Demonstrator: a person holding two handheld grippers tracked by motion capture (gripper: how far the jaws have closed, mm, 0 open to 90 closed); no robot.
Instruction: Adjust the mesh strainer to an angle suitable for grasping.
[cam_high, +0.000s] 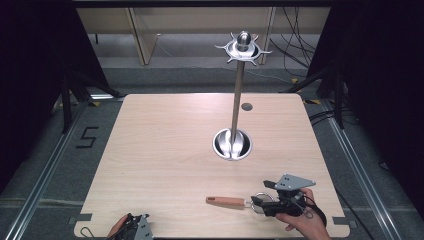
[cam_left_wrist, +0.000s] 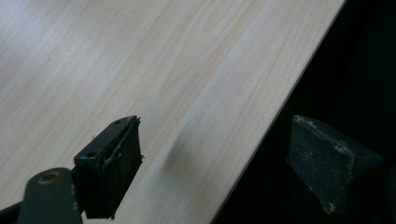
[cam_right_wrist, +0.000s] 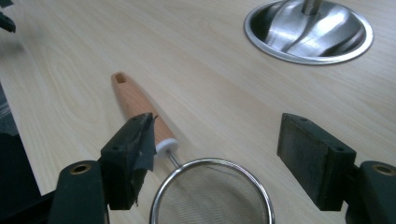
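Nearest the camera, the right gripper (cam_right_wrist: 215, 163) hangs just over a small mesh strainer (cam_right_wrist: 212, 193), its jaws standing well apart on either side of the wire ring with nothing pinched between them. The strainer (cam_high: 240, 201) lies flat near the front edge of the surface (cam_high: 165, 150), its wooden handle (cam_right_wrist: 140, 109) pointing away toward the left side. It looks light and a little tail-heavy at the handle; the thin mesh would dent easily and the round rim would slip, so I judge the stiff wooden handle, close to the white collar (cam_right_wrist: 166, 144), the better place to grip. The left gripper (cam_left_wrist: 215, 158) idles at the surface's corner, jaws wide and empty. A steel stand (cam_high: 233, 142) rises farther back.
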